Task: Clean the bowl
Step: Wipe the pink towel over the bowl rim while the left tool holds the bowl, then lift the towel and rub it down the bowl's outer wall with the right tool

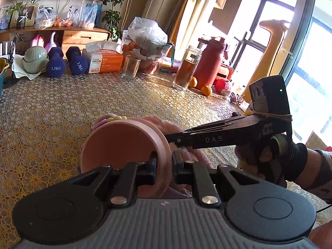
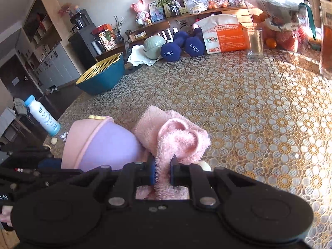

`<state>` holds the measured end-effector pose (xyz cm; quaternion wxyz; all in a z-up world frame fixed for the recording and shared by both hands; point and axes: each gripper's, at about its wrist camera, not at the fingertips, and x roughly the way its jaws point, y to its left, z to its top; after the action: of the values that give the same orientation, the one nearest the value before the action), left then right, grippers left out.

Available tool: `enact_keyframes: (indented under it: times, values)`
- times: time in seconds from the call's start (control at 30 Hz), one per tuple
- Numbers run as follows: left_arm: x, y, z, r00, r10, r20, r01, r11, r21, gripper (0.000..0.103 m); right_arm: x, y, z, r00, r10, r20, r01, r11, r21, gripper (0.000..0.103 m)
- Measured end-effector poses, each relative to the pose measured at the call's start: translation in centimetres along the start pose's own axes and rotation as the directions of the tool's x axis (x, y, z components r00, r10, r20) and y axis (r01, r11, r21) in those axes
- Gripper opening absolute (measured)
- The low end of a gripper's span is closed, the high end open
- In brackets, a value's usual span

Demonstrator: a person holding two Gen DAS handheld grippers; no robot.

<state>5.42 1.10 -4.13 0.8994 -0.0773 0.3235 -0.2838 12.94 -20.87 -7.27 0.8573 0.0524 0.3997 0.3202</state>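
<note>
A pink bowl (image 1: pixel 122 145) with a lilac outside (image 2: pixel 108 145) is tipped on its side above the table. My left gripper (image 1: pixel 165 168) is shut on its rim, one finger inside and one outside. A fluffy pink cloth (image 2: pixel 176 137) is bunched beside the bowl's outer wall, and my right gripper (image 2: pixel 162 172) is shut on it. In the left wrist view the right gripper (image 1: pixel 207 139) reaches in from the right, with the pink cloth (image 1: pixel 164 124) behind the bowl. A gloved hand (image 1: pixel 294 161) holds it.
The table wears a yellow flowered lace cover (image 2: pixel 259 114). At its far side stand two blue dumbbells (image 1: pixel 66 62), a tissue box (image 1: pixel 105 60), an empty glass (image 1: pixel 130 67), a jar of brown liquid (image 1: pixel 186 68) and a red flask (image 1: pixel 211 62). A teal basin (image 2: pixel 101 74) and white bottle (image 2: pixel 42 115) sit left.
</note>
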Motion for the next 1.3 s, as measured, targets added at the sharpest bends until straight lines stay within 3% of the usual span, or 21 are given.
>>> enact_keyframes:
  times: [0.1, 0.3, 0.53, 0.6, 0.97, 1.3]
  values:
    - [0.0, 0.0, 0.0, 1.000, 0.002, 0.000, -0.002, 1.000, 0.000, 0.014, -1.9, -0.6, 0.5, 0.998, -0.032, 0.048, 0.031, 0.999, 0.011, 0.012]
    - [0.1, -0.1, 0.0, 1.000, 0.004, -0.001, -0.004, 1.000, 0.001, 0.014, -6.4, 0.5, 1.7, 0.985, 0.065, 0.162, -0.066, 0.998, -0.001, 0.012]
    - [0.1, -0.3, 0.0, 1.000, 0.010, -0.007, -0.010, 1.000, 0.009, 0.014, -6.5, 5.3, 0.8, 0.974, 0.179, 0.137, -0.162, 0.978, -0.130, 0.012]
    - [0.1, -0.3, 0.0, 1.000, 0.015, -0.006, -0.015, 1.000, 0.010, 0.014, -6.0, 6.1, 0.9, 0.977, 0.167, 0.133, -0.146, 0.977, -0.157, 0.012]
    - [0.0, -0.1, 0.1, 1.000, 0.012, 0.001, -0.012, 1.000, 0.002, 0.014, -2.3, 4.2, 3.2, 0.986, 0.098, 0.132, -0.089, 0.993, -0.075, 0.012]
    - [0.0, 0.0, 0.0, 1.000, 0.006, 0.005, -0.006, 1.000, -0.004, 0.014, 0.8, 0.2, 1.8, 0.998, 0.030, 0.057, -0.035, 0.996, 0.079, 0.012]
